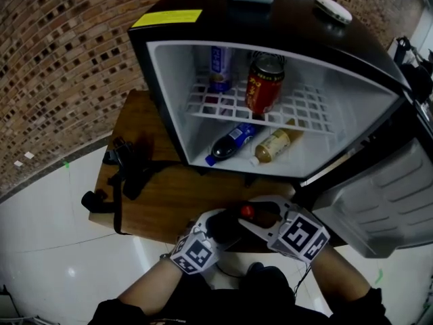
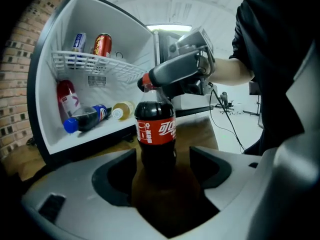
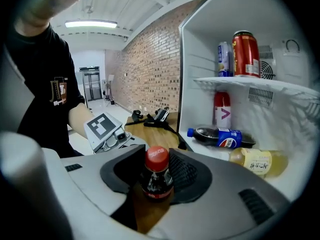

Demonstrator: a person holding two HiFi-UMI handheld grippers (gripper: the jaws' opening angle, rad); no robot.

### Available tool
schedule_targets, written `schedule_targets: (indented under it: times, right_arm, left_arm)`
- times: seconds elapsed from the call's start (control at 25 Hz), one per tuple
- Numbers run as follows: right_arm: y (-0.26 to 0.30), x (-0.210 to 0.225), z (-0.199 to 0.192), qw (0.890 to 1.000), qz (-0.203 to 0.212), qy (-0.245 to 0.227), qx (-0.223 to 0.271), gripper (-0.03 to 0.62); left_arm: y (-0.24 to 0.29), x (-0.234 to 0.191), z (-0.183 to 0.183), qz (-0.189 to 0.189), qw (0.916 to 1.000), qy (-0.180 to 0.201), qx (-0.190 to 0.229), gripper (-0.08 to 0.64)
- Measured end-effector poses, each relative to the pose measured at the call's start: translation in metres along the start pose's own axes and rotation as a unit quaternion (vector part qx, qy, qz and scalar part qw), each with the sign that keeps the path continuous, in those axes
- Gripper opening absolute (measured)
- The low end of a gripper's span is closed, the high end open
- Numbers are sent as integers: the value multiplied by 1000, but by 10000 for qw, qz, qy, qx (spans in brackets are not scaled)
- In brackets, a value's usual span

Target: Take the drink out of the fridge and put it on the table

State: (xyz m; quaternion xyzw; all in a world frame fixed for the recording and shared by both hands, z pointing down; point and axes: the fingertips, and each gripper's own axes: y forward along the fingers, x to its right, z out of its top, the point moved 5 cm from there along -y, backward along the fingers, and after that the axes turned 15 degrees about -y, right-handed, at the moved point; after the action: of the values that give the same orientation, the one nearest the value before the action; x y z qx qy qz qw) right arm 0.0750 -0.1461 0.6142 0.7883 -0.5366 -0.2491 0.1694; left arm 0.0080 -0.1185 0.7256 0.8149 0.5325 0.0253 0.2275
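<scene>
- Some black gear (image 1: 125,171) lies on the wooden surface (image 1: 159,205), left of the fridge (image 1: 203,29).
- The left claw (image 2: 162,156) is in front of the fridge's open mouth. Its jaws are spread wide on either side of the cola (image 2: 156,129), low on the bottle. There is a gap on each side, so it grips nothing.
- The cola stands upright on the surface just in front of the fridge, outside it, with its red cap on.
- The right claw (image 3: 155,171) is also in front of the fridge, and its jaws are closed on the cola's neck just under the cap.
- Inside the fridge, the shelf (image 1: 304,107) carries a blue can (image 1: 220,66) and, to its right, a red can (image 1: 264,83), both upright.
- On the fridge floor below lie a blue-capped bottle (image 1: 230,143) and, to its right, a yellow bottle (image 1: 272,145). Both lie on their sides with their caps toward the opening.
- The door (image 1: 385,202) hangs open at the fridge's right side.
</scene>
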Motion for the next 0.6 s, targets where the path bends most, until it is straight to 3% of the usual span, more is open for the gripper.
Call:
schedule_targets:
  times: [0.12,0.24,0.48,0.52,0.6]
  right_arm:
    - [0,1,2,9997,-217,-76,109,288]
    - [-13,6,13,9983,-420,149,383,342]
    - [-80,24,24,9857,-1179,855,844,345]
    - [-92,26,24,9821,-1307,987,929,334]
    - [-113,28,23,9732,-1547,1300,1098,245]
  left_arm:
    - [-9,-2,7,-106,9996,-116,218,337]
    - [-26,-8,21,-153,9984,-325,426,337]
    - [-82,-13,62,-236,9890,-1120,934,324]
    - [-92,-14,68,-267,9855,-1326,1024,304]
    - [-110,-15,81,-278,9770,-1731,1218,243]
